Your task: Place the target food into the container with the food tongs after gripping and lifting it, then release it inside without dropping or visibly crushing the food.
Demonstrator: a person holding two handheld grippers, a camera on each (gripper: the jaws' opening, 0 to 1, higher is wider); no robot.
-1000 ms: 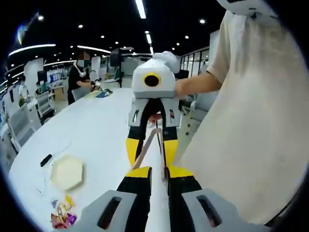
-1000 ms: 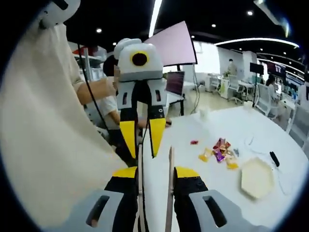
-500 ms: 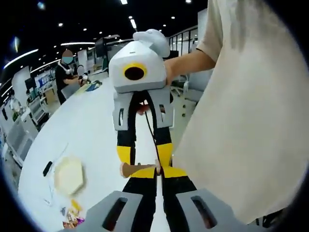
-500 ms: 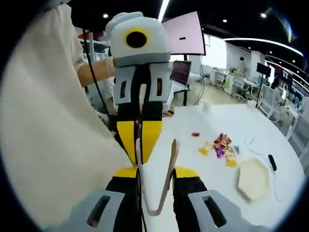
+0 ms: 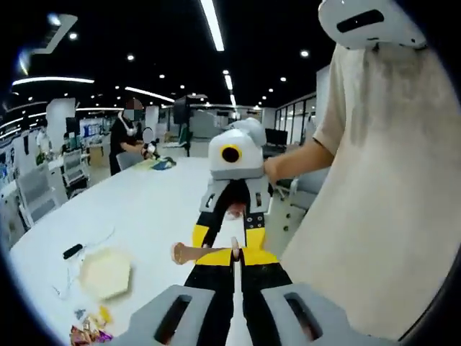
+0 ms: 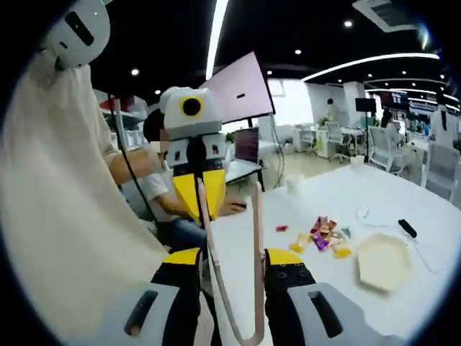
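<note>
**Left gripper view.** My left gripper [image 5: 232, 256] is clamped: its yellow-padded jaws stand close together on the tip of one arm of the tan two-armed food tongs [image 5: 205, 252]. The other tip projects sideways, toward the cream hexagonal container [image 5: 106, 272]. My right gripper [image 5: 226, 236] faces this camera from beyond the tongs, with its jaws spread. I judge this as a hand-to-hand adjustment, where one gripper steadies a tip so the other can seat the tool. The pile of bright wrapped sweets [image 5: 86, 333], the target food, lies just beside the container and nothing touches it. A small black bar-shaped object [image 5: 72, 251] lies near the container on its opposite side.

**Right gripper view.** My right gripper [image 6: 232, 258] brackets both arms of the food tongs [image 6: 258, 238] just above their bend. The pads appear to bear on the arms without pressing them together, so the tongs stand spread and empty. My left gripper [image 6: 200, 205] pinches the far tip. The container [image 6: 382, 263] is empty, and the sweets [image 6: 324, 231] lie beside it.

**Surface and room.** The white table [image 6: 338, 194] is wide, smooth and glossy. The room is an open office with strip lights overhead.
</note>
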